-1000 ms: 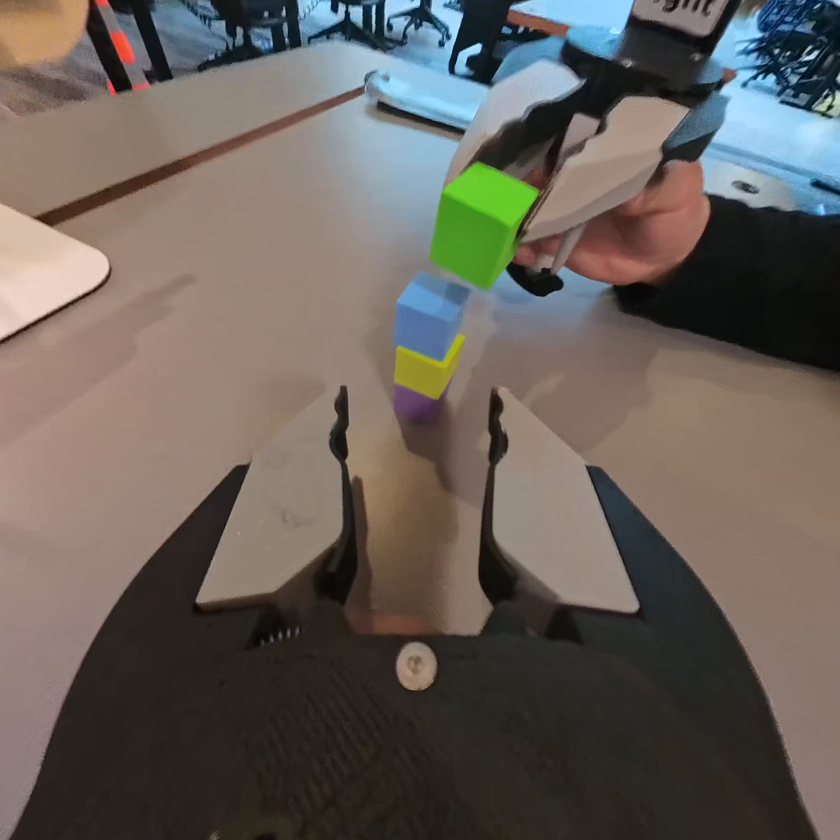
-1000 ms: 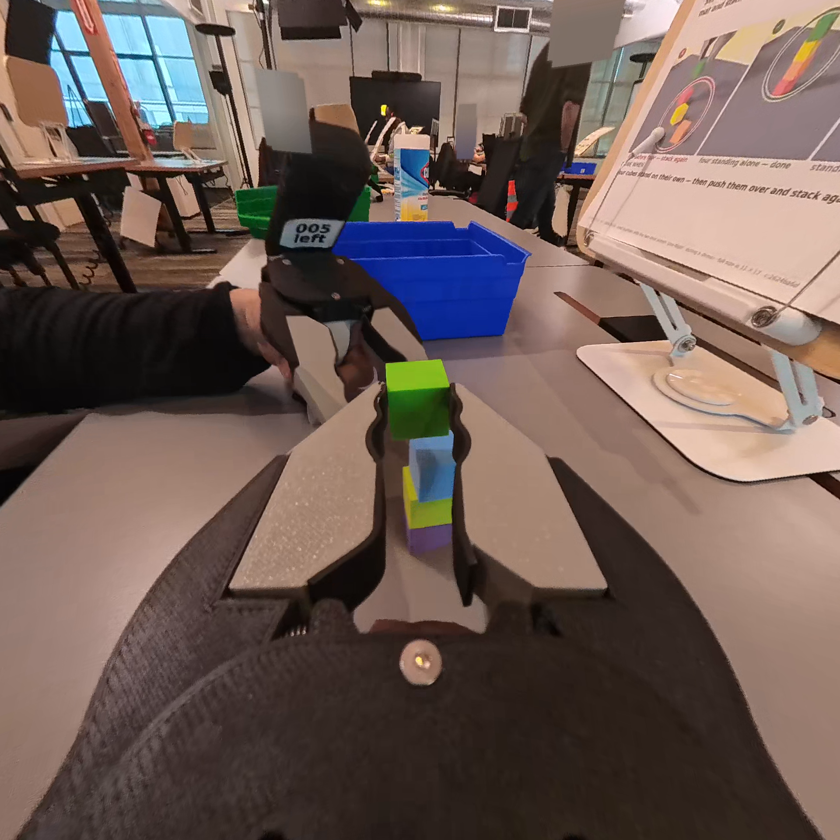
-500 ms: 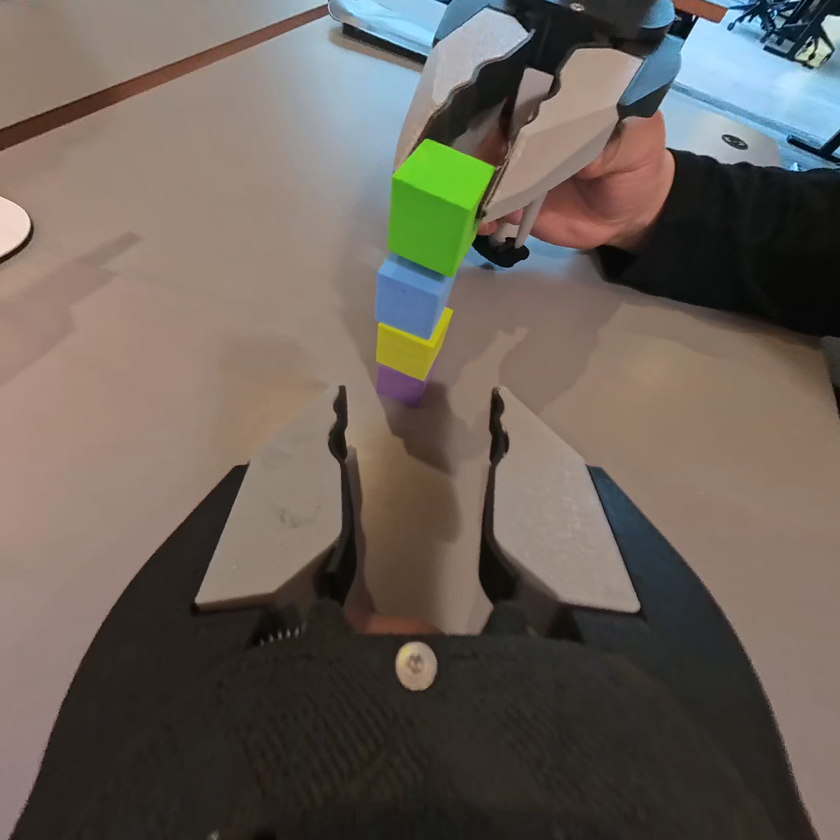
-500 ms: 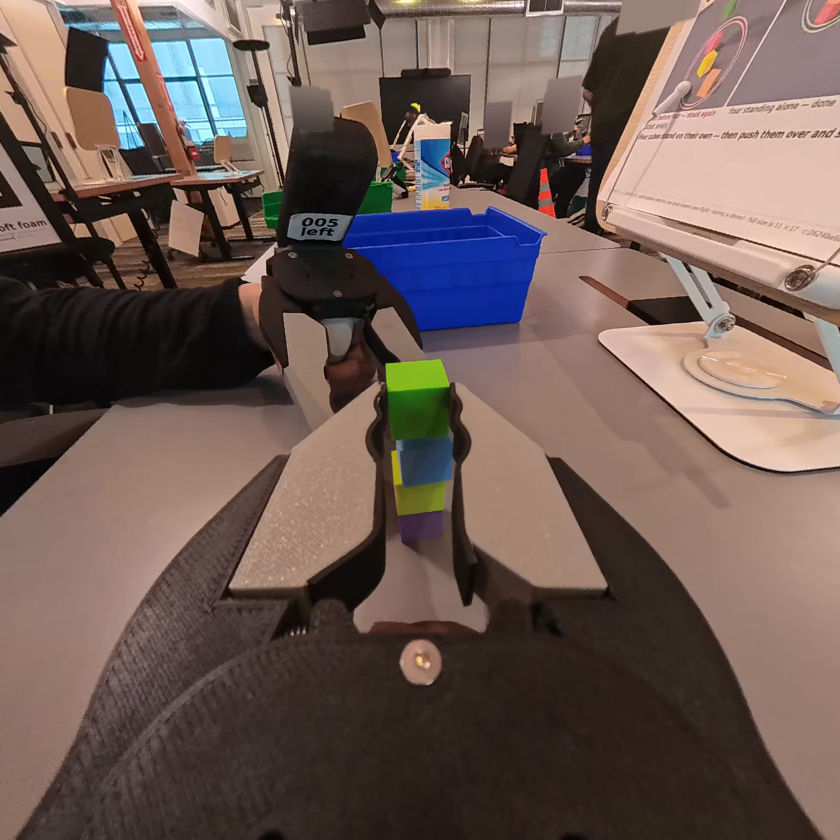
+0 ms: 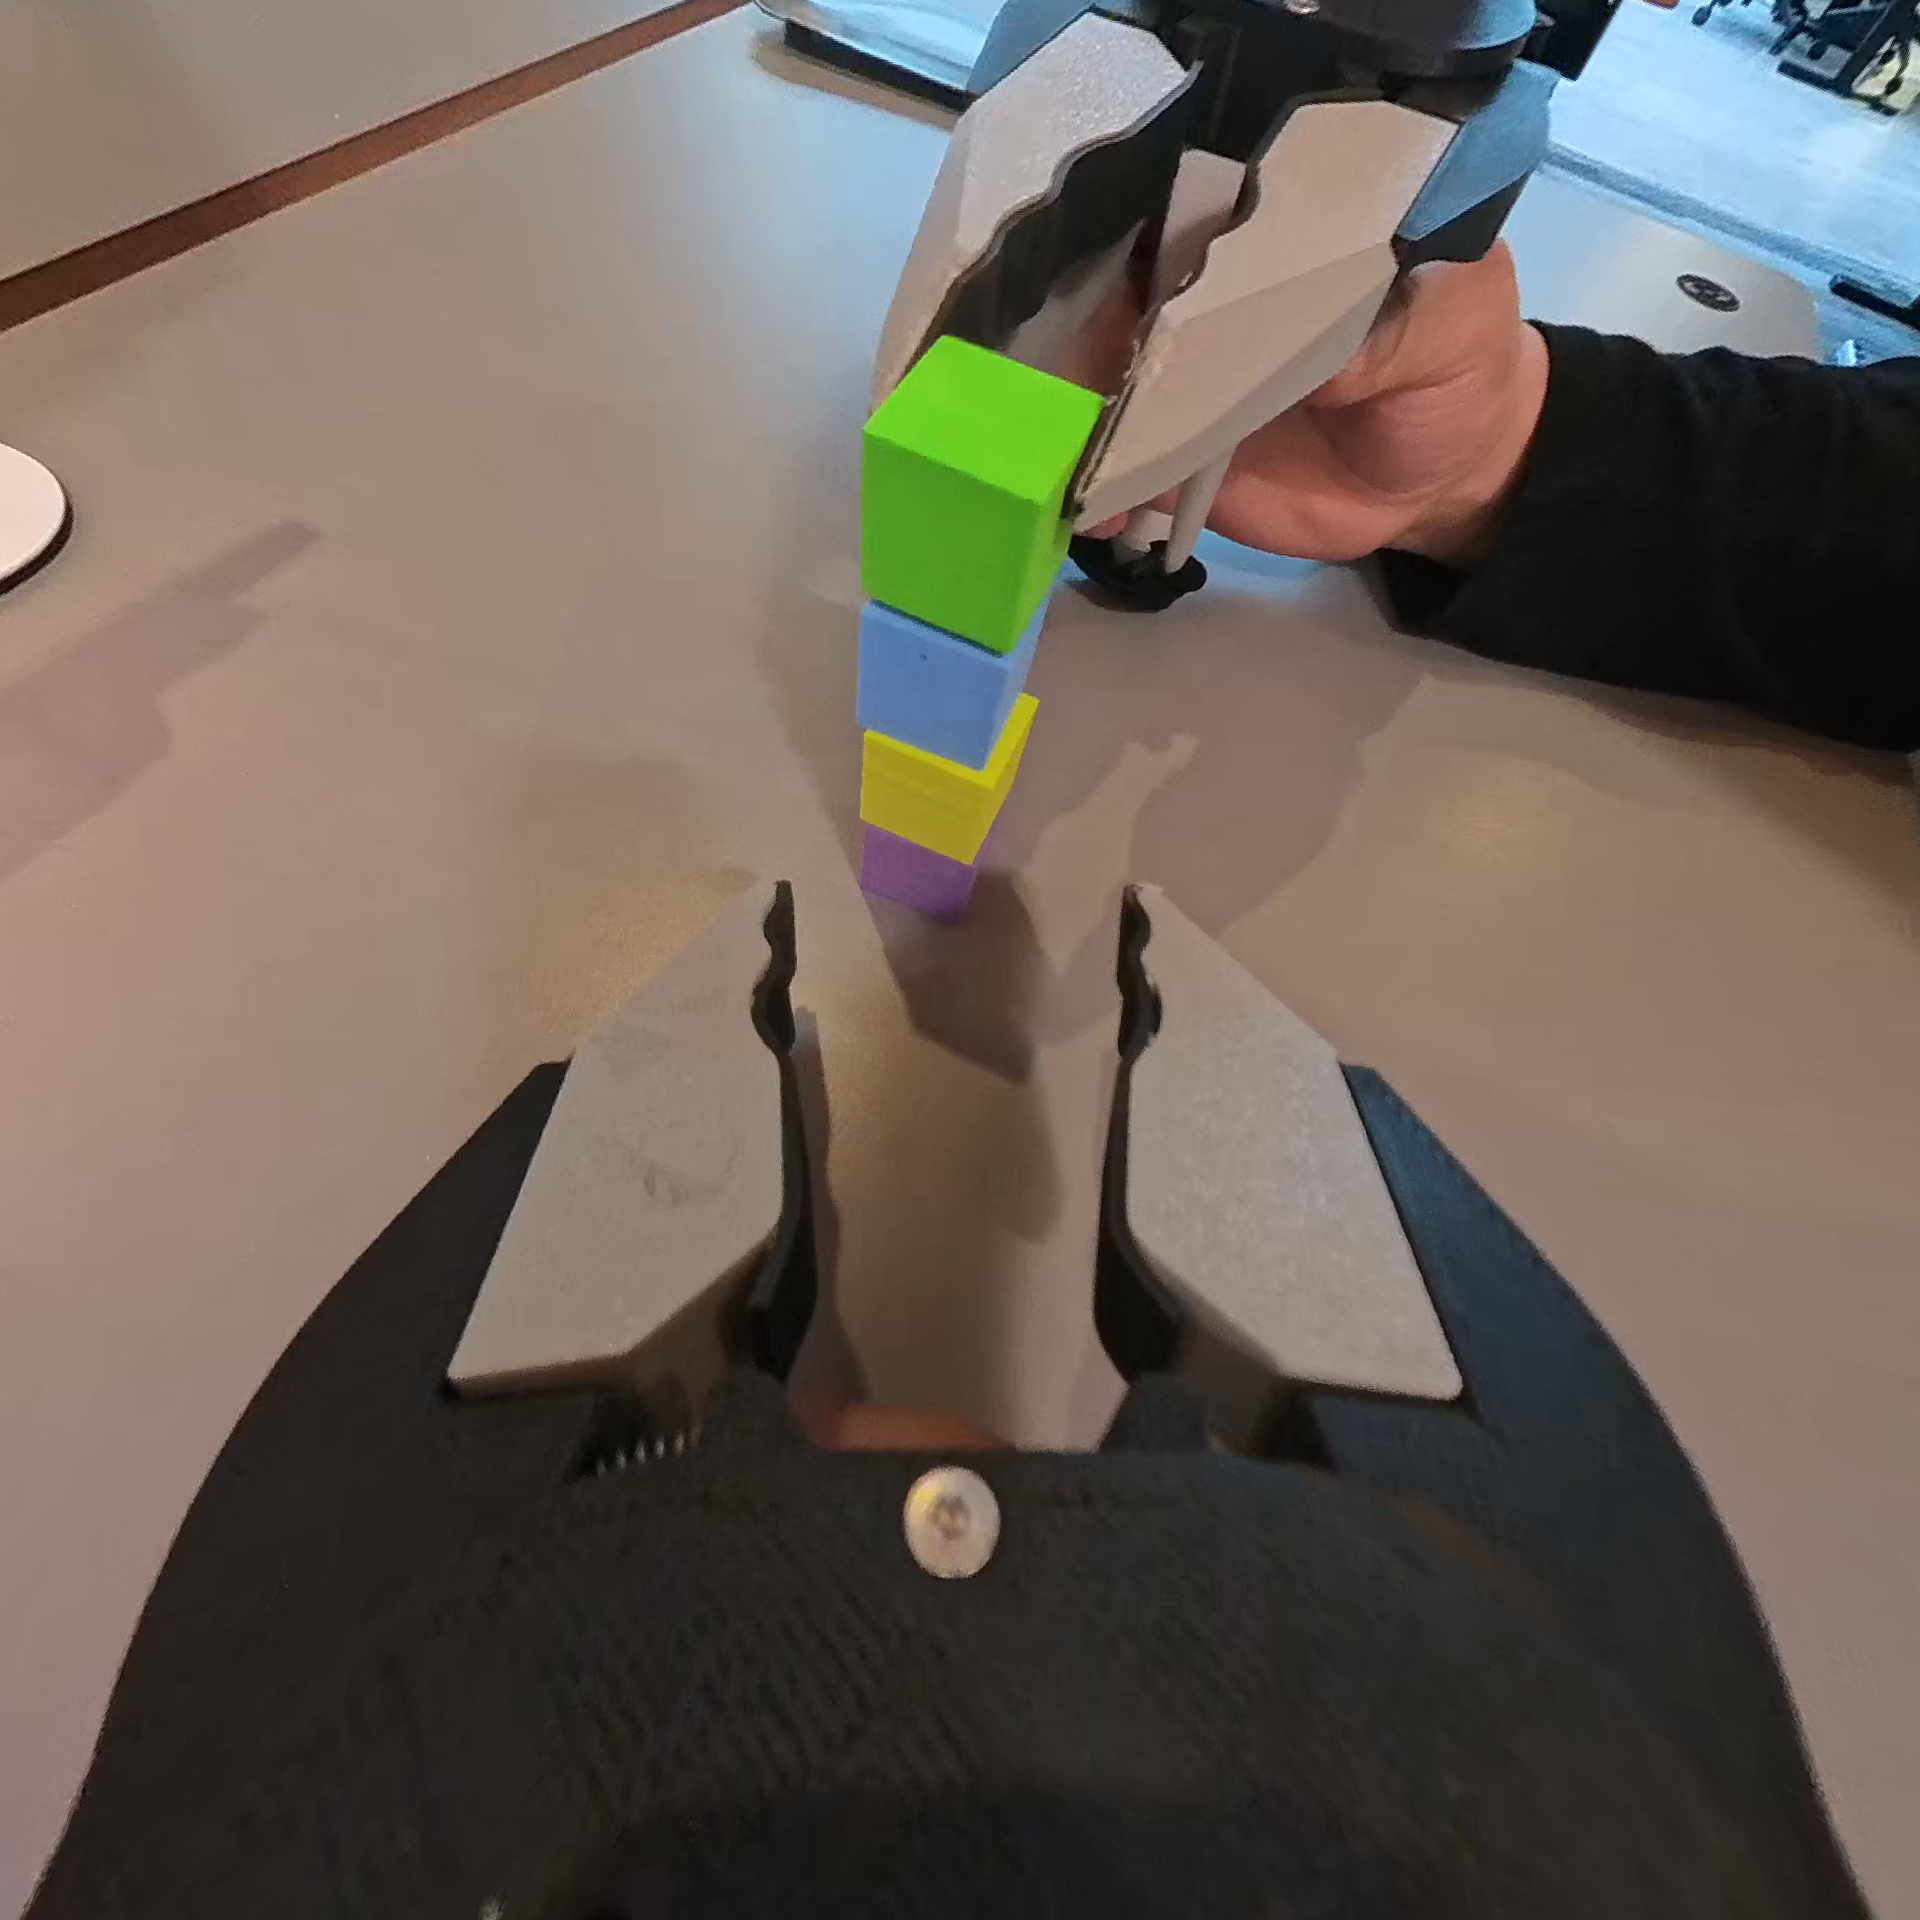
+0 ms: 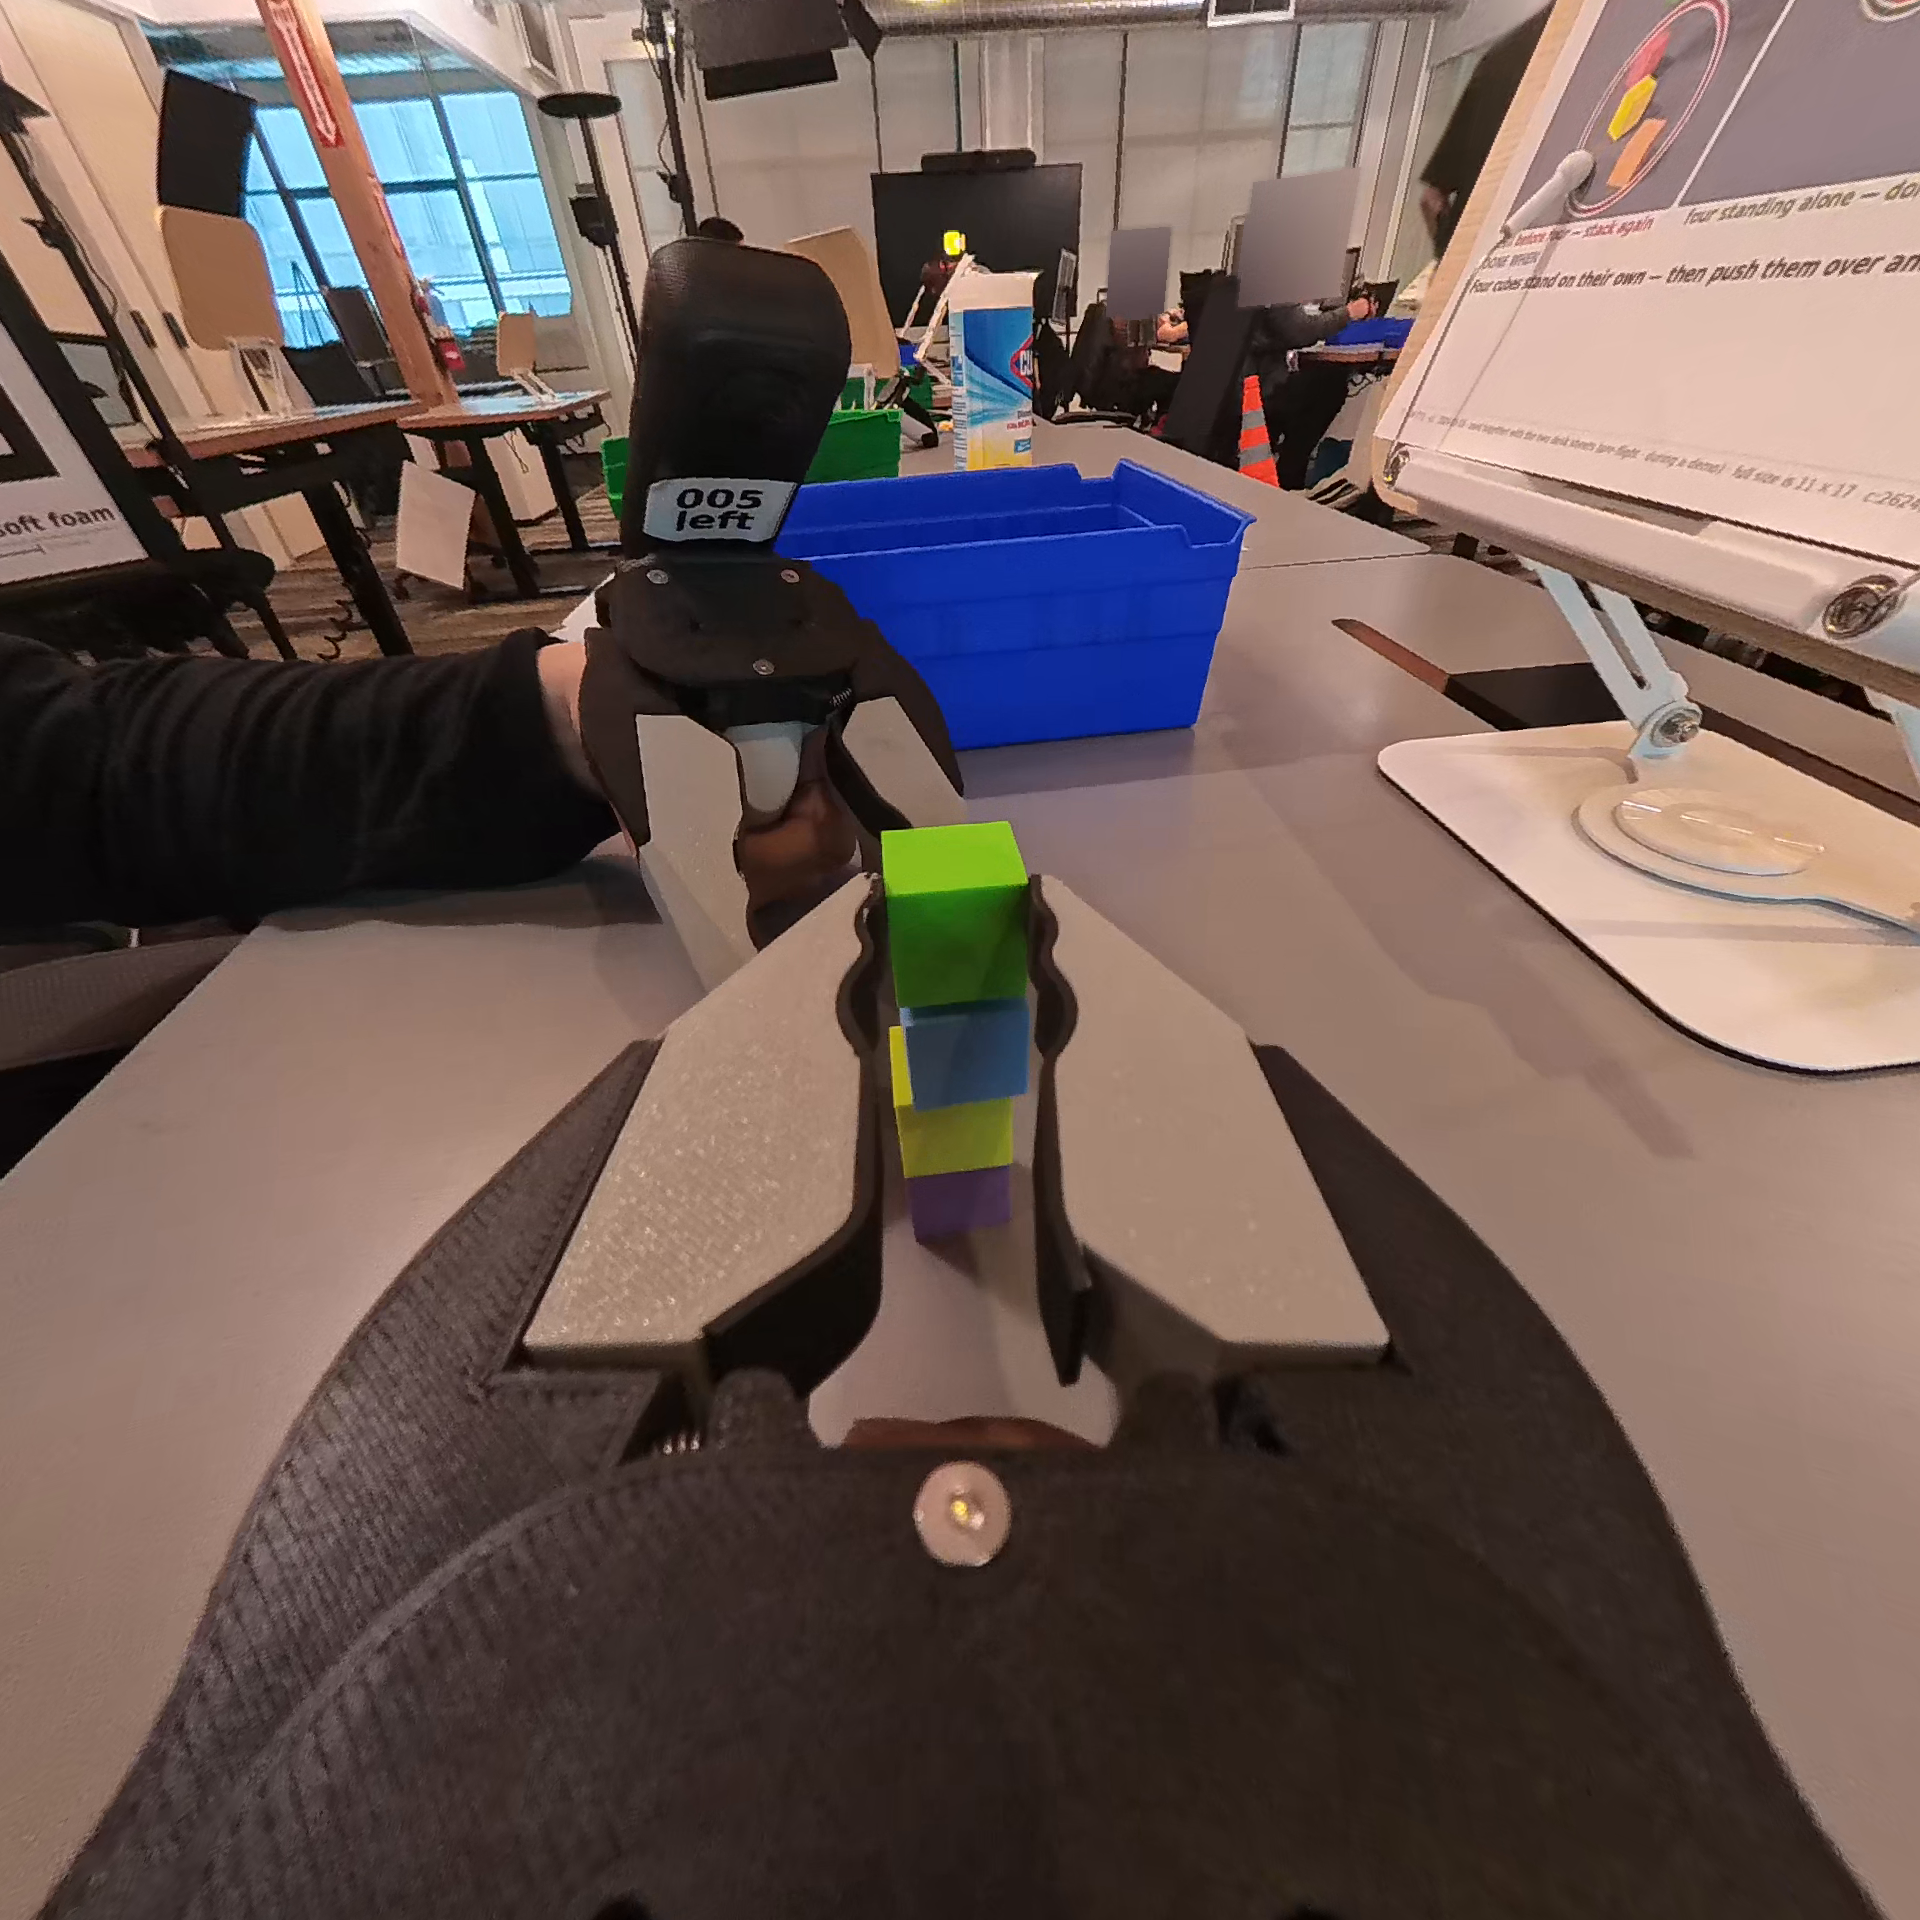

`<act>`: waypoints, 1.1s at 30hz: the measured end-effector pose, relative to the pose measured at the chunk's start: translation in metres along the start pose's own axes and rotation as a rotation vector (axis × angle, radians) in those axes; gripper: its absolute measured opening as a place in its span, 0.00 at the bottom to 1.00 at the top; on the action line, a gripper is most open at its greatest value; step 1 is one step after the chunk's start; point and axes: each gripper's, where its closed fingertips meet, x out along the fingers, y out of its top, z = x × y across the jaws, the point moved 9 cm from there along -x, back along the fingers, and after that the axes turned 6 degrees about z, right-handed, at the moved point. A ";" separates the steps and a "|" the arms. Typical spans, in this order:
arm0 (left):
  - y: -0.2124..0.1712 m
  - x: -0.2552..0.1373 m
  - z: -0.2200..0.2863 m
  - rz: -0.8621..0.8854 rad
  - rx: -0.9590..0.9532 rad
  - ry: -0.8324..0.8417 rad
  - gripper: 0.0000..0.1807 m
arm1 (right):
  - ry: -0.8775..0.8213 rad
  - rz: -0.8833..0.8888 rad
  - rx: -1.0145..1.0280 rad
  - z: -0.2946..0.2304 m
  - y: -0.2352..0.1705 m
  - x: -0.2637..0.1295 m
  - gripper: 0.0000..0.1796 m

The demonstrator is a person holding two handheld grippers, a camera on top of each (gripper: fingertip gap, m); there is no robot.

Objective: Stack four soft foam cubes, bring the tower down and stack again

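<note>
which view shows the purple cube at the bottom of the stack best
The right wrist view: the purple cube shows two faces between that gripper's jaws, resting on the table under the yellow cube. The left wrist view looks down more steeply, so only a sliver of it peeks out below the yellow cube.

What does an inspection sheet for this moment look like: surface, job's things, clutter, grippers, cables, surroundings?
Surface: grey table, a brown seam across it.
Job's things: green cube on the blue cube, over the yellow cube and purple cube; layers slightly offset.
Clutter: blue bin, white stand holding an instruction sheet, a wipes canister.
Grippers: right gripper shut on the green cube; left gripper open, empty, short of the tower.
Cables: nothing seen.
Surroundings: open workroom with desks, chairs, windows, an orange cone, people far back.
</note>
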 end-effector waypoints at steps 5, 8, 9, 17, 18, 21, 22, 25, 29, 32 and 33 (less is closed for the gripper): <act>0.000 0.000 0.001 -0.006 0.004 -0.004 0.34 | 0.003 -0.001 0.002 0.000 0.000 0.001 0.13; 0.000 0.000 0.001 -0.008 0.004 -0.005 0.34 | 0.004 -0.003 0.003 0.000 0.000 0.001 0.13; 0.000 0.000 0.001 -0.007 0.004 -0.005 0.33 | 0.005 -0.006 0.001 0.000 0.000 0.001 0.13; -0.001 0.000 0.002 -0.007 0.006 -0.005 0.33 | 0.005 -0.006 0.011 0.001 -0.001 0.001 0.13; -0.001 0.000 0.002 -0.006 0.006 -0.005 0.33 | 0.005 -0.005 0.012 0.001 -0.001 0.001 0.13; -0.001 0.000 0.002 -0.006 0.006 -0.005 0.32 | 0.004 -0.012 0.009 0.001 -0.001 0.002 0.13; -0.001 0.000 0.002 -0.006 0.006 -0.005 0.32 | 0.003 -0.015 0.007 0.001 -0.001 0.002 0.13; -0.001 0.000 0.002 -0.006 0.005 -0.005 0.32 | 0.003 -0.015 0.008 0.001 -0.001 0.002 0.13; -0.001 0.000 0.002 -0.005 0.004 -0.006 0.32 | 0.004 -0.015 0.012 0.001 -0.001 0.002 0.13; -0.001 0.000 0.002 -0.005 0.005 -0.007 0.32 | 0.006 -0.015 0.014 0.001 -0.001 0.002 0.13; -0.001 0.000 0.002 -0.005 0.006 -0.007 0.32 | 0.007 -0.015 0.016 0.001 -0.002 0.002 0.13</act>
